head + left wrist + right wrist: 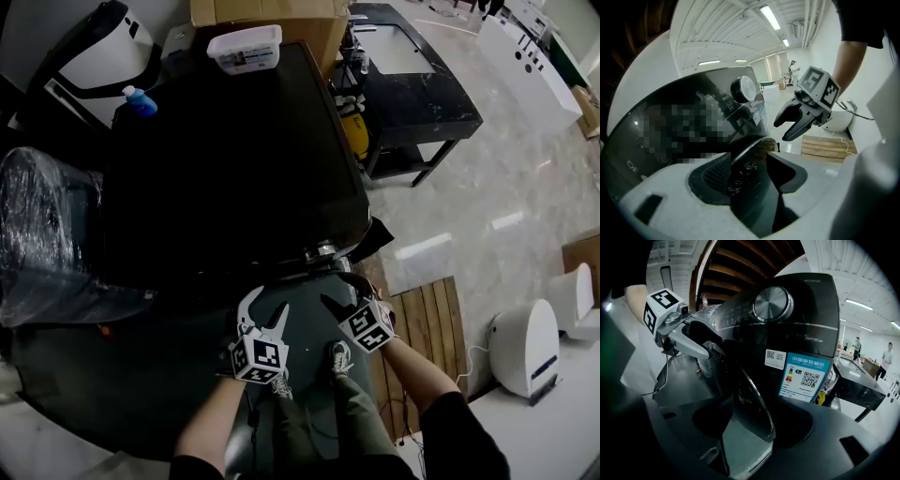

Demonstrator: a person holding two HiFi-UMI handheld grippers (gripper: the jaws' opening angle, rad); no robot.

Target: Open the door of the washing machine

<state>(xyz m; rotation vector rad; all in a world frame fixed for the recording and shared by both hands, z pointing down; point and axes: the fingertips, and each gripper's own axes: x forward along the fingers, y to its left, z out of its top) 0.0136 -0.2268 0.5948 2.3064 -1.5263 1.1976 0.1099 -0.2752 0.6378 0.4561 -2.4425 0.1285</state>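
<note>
Left gripper point(264, 309) and right gripper point(343, 296) are both hanging released, the stiff, probably latched door point(757, 404) sitting unclamped between their jaws, its rim likely gripping best.

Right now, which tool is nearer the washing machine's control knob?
Right. The right tool sits just in front of the control knob; the left tool is farther off to its left.
</note>
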